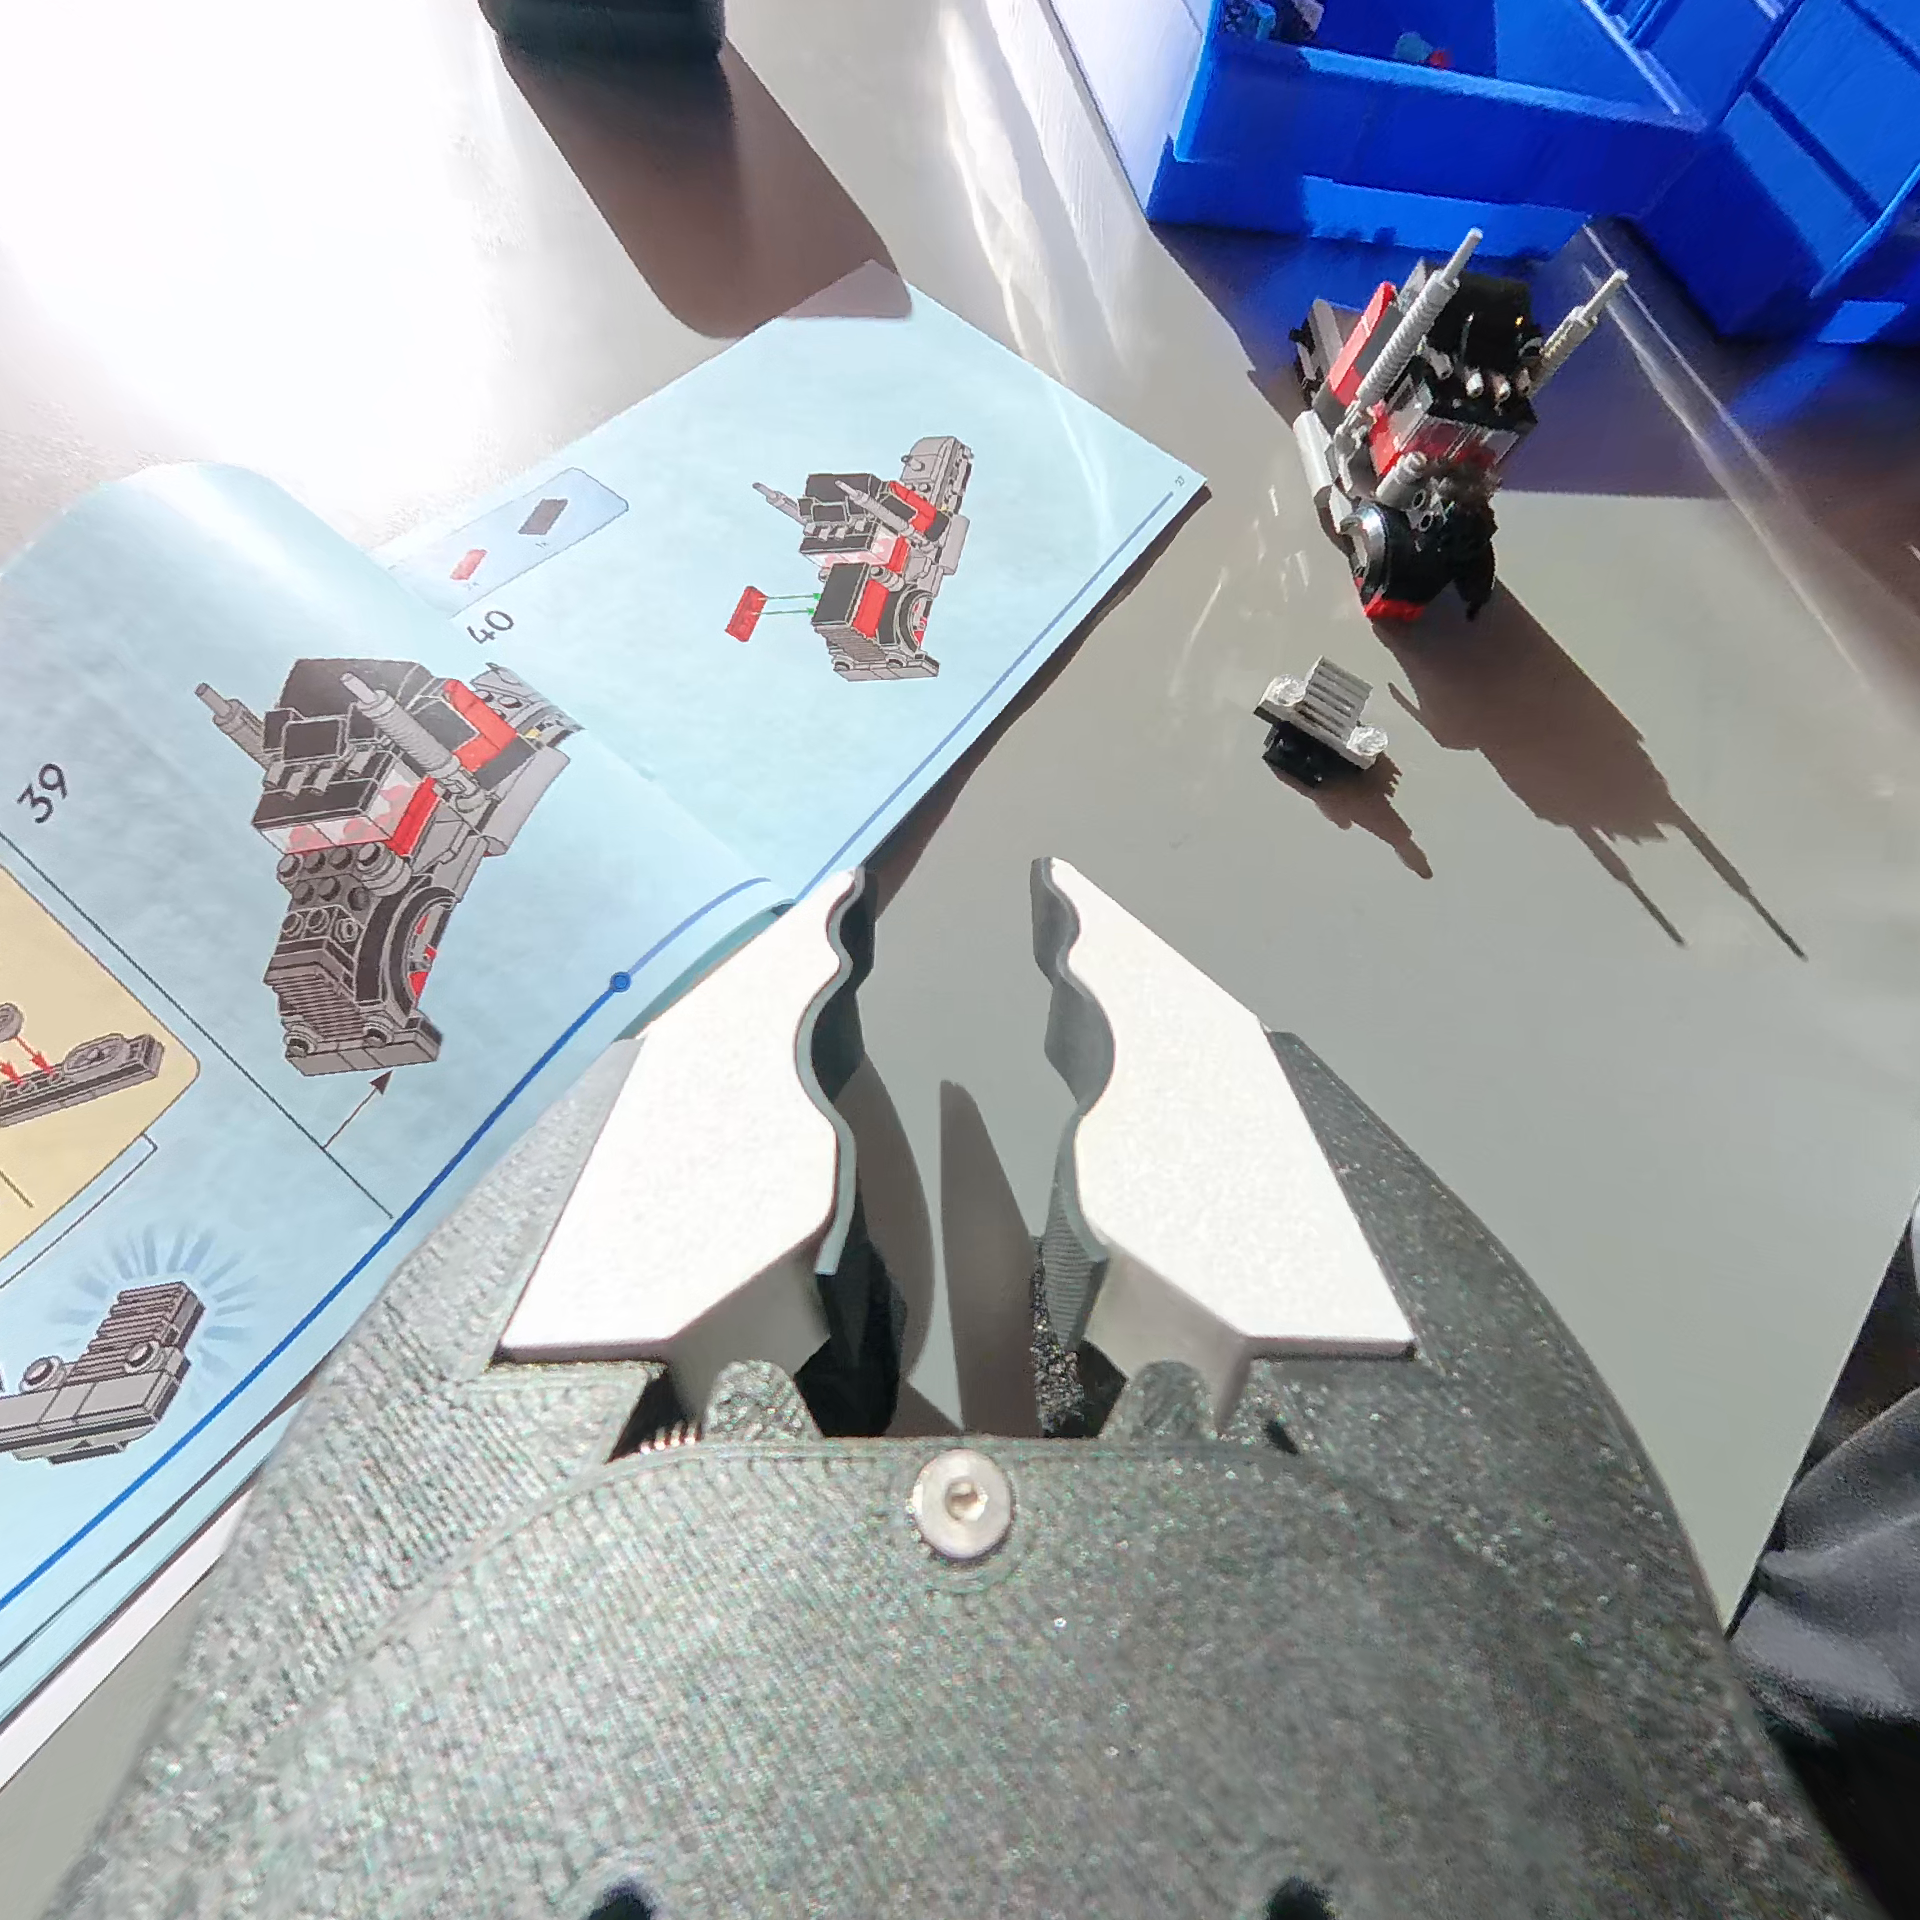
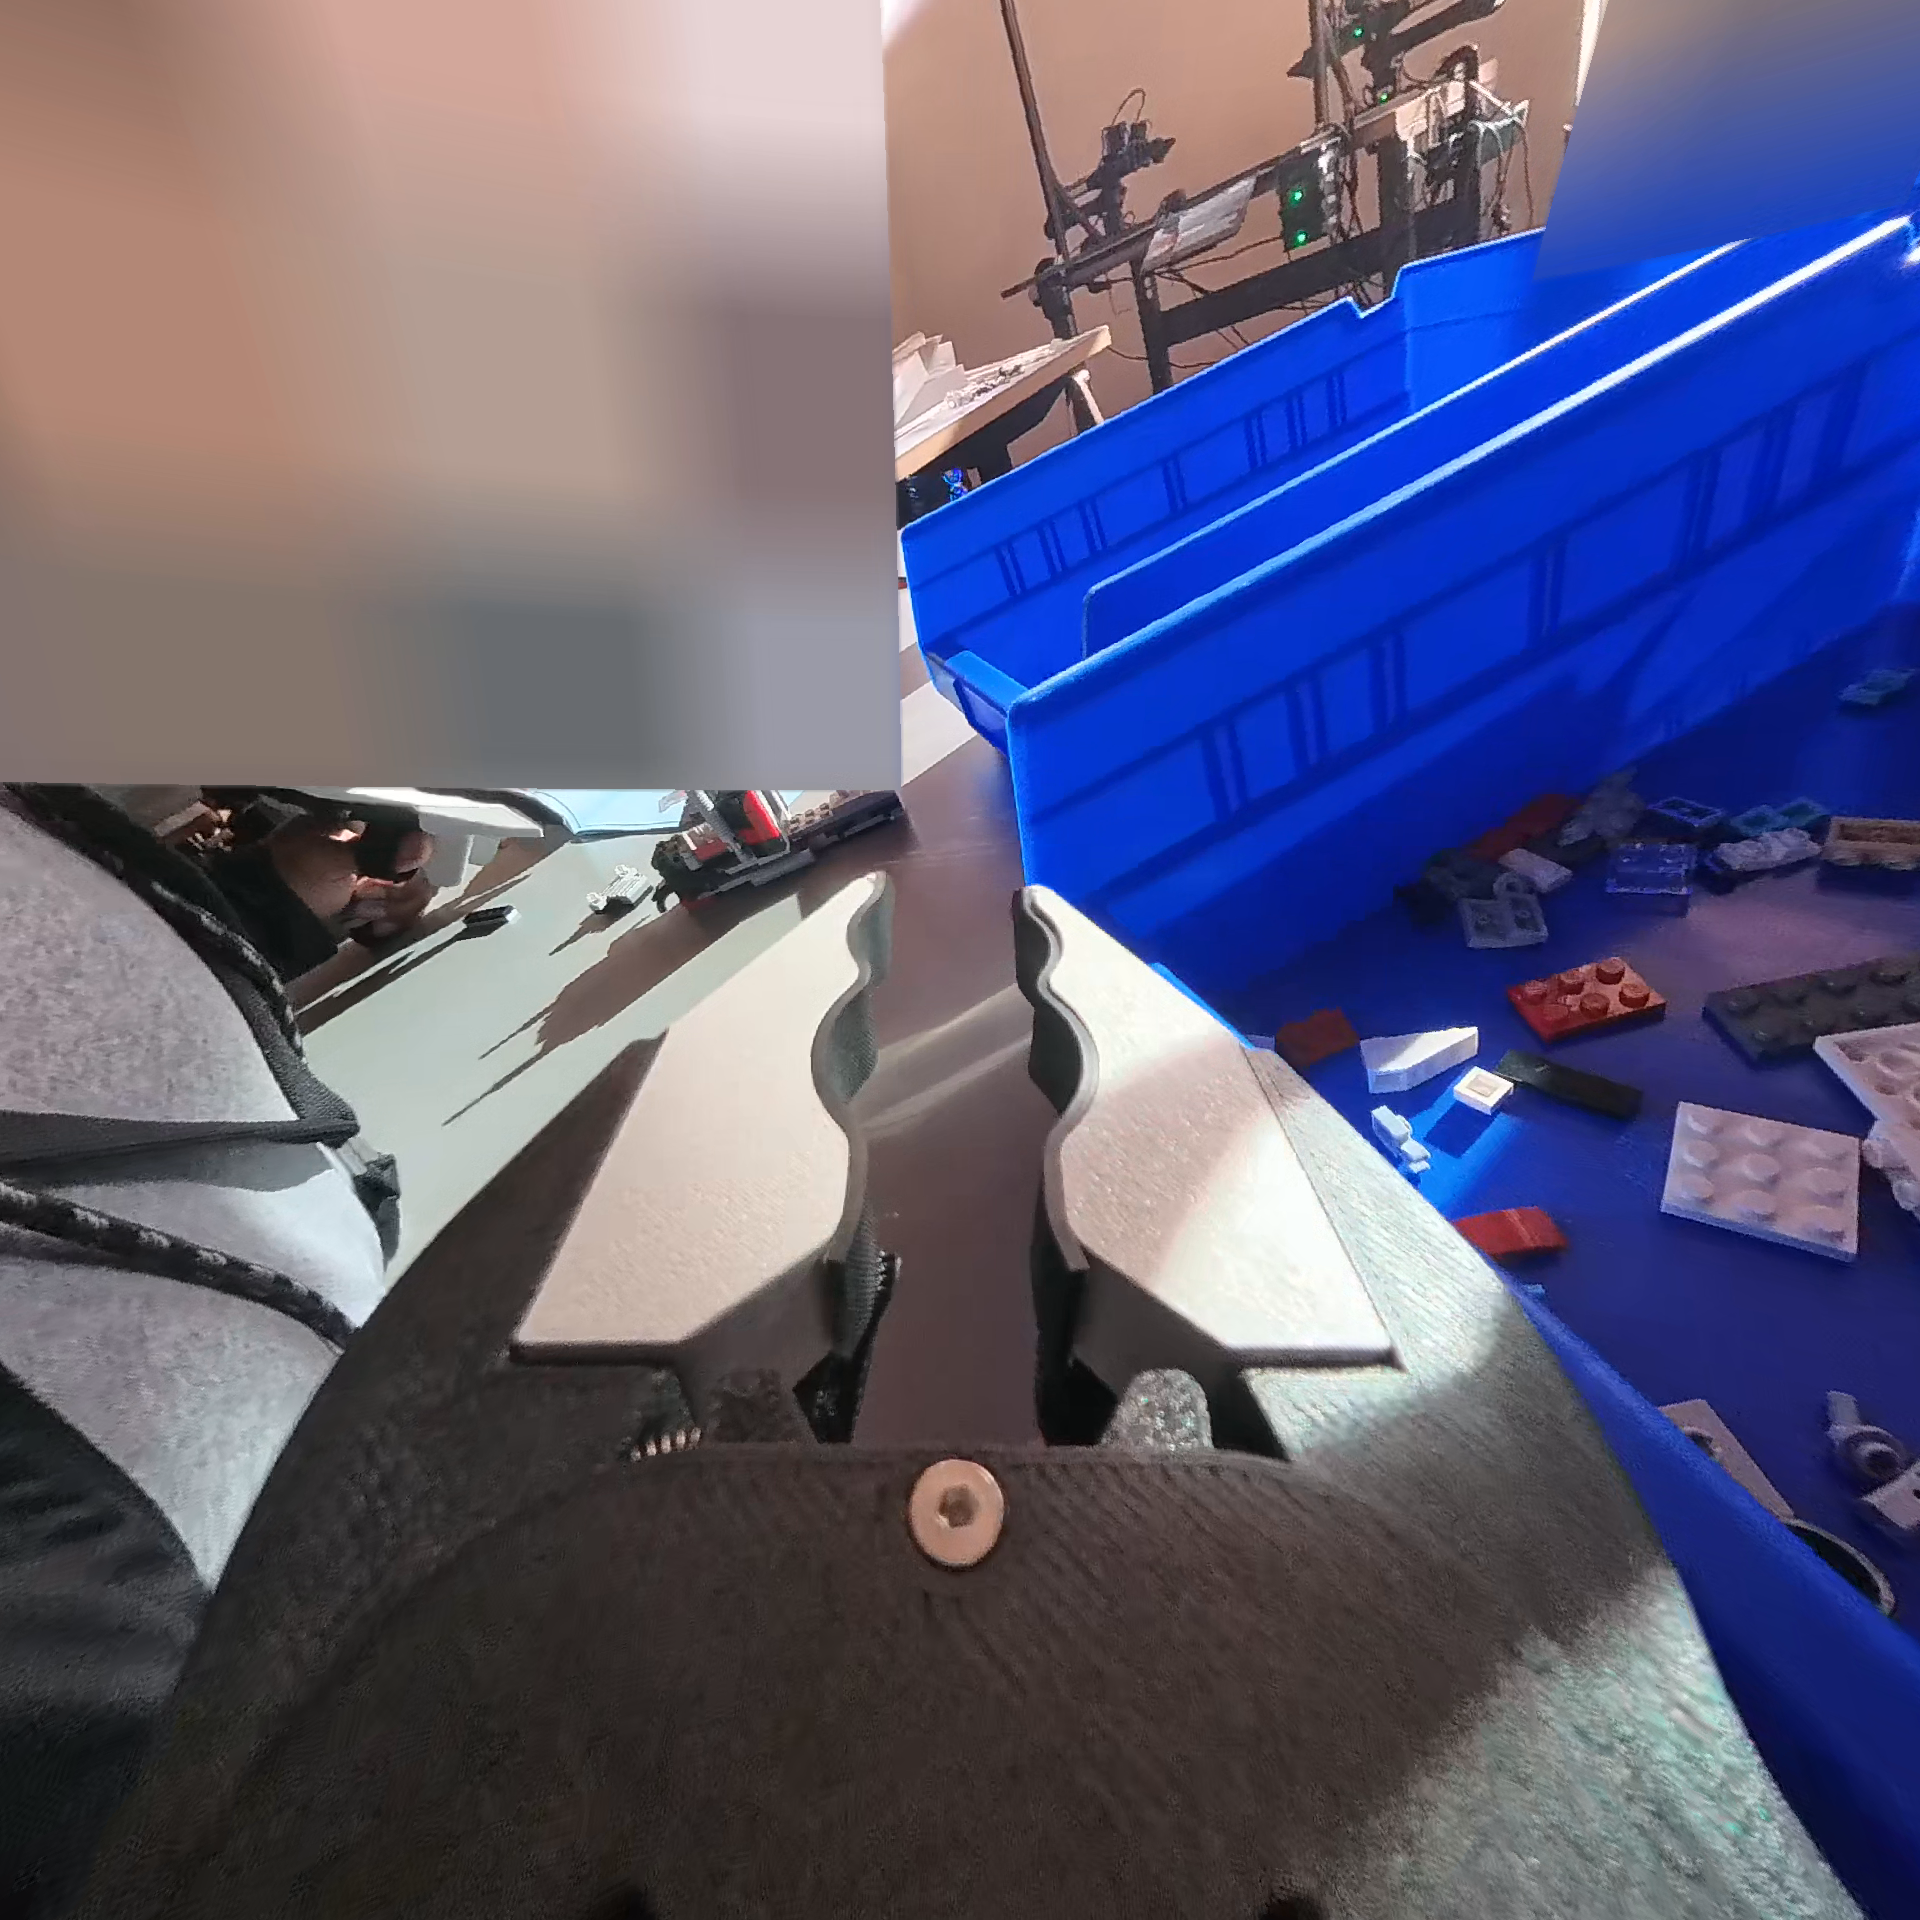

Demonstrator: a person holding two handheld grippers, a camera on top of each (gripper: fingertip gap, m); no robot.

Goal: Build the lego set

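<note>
I count one truck (image 1: pixel 1408 447), black, red and grey, beside two bins (image 1: pixel 1382 135); one grille piece (image 1: pixel 1320 717) nearby. Left gripper (image 1: pixel 945 894) and right gripper (image 2: pixel 951 914): both parted, empty.

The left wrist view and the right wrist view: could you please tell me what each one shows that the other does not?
Only the left wrist view shows the open instruction booklet beside the open left gripper. Only the right wrist view shows loose bricks lying inside the blue bin, next to the open right gripper. Both show the partly built truck and the small grey grille piece on the table.
</note>
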